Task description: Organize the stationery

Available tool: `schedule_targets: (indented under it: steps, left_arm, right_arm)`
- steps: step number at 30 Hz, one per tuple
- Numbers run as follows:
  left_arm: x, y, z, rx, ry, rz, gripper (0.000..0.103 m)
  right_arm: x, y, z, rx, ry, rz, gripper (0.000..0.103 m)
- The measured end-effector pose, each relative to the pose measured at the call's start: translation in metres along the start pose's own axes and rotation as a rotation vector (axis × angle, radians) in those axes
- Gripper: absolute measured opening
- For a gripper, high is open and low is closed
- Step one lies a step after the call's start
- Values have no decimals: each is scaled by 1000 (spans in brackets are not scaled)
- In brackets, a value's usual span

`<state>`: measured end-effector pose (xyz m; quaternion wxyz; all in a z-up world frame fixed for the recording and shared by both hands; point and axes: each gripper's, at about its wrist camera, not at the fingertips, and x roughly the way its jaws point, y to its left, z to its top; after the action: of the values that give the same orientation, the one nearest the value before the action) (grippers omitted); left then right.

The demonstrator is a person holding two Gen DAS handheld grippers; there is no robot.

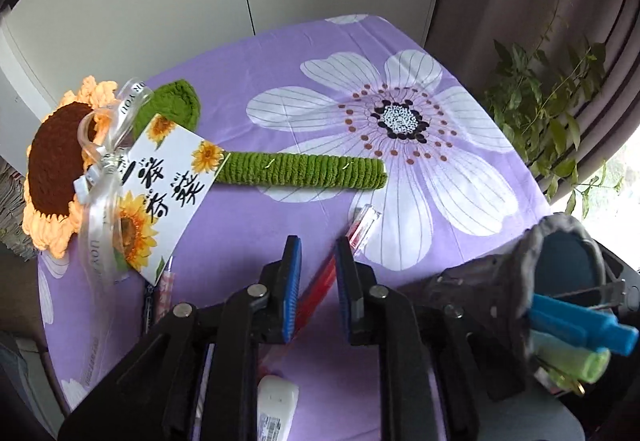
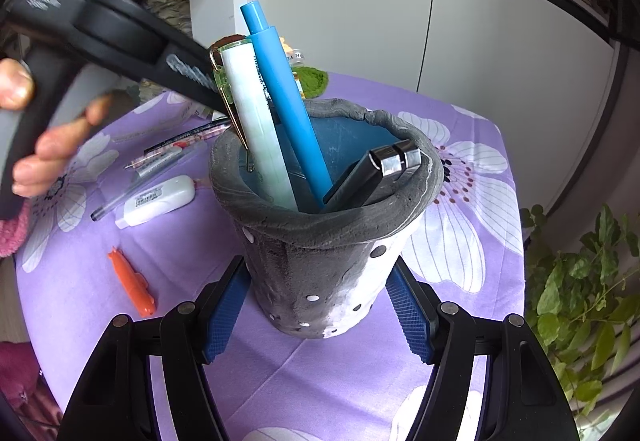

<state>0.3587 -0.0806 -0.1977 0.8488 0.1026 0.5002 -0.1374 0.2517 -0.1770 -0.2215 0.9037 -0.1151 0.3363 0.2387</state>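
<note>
Purple tablecloth point(image 2: 460, 241): the flower print covers the whole table; the sorting is partly done, I judge, with more pieces lying loose than put away.
Grey pen holder point(image 2: 320, 241): stands upright at the near right of the table; it is where the stationery goes.
Already in the holder: a blue pen point(image 2: 288, 109) and a pale green pen point(image 2: 256, 129) with a gold clip lean to the far left; a black clip-topped piece point(image 2: 372, 177) rests on the right rim, and I cannot tell what it is.
Crochet sunflower point(image 1: 56, 161): lies at the far left with its card; it is decoration and probably stays.
Left to sort on the left side: the white correction tape point(image 2: 160, 201); a clear pen point(image 2: 116, 207) just beside it; patterned pens point(image 2: 180, 145) farther off; a red pen point(image 1: 362, 229); a small orange piece point(image 2: 134, 289) nearest.
Right gripper point(image 2: 316, 269): its blue pads press on the holder's lower wall from left and right – pinching it and steadying it on the cloth.
Left gripper point(image 1: 318, 245): the jaws stand only a narrow gap apart; the red pen shows in that gap, apparently lying on the cloth below; the pads do not seem to press on it – nothing held.
Hand point(image 2: 44, 153): grips the left gripper's handle at the far left.
</note>
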Motion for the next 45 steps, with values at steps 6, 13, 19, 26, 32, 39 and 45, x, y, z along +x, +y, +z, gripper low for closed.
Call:
schedule_targets:
  steps: [6,13,19,26,32,39,45]
  left_arm:
    - [21,-2,12,-6,24,-98,15]
    - [26,-3,10,-1,22,-121,15]
    - [18,6,-2,11,32,-49,12]
    - [15,58,-8,-155,53,-20,11]
    - [6,56,-4,-175,41,-42,17]
    - [24,36,-2,-107,56,31,29]
    - [21,34,-2,-87,53,40,14]
  right_arm:
    - [-1,-2,0,7,2,-4,70]
    - [-1,-4,1,23,5,-2,70]
    - [0,-5,2,20,11,-5,70]
    - [1,-6,2,23,12,-12,70]
    - [1,-5,2,24,12,-12,70]
    - [0,-5,2,24,12,-12,70]
    - [1,-5,2,25,12,-12,70]
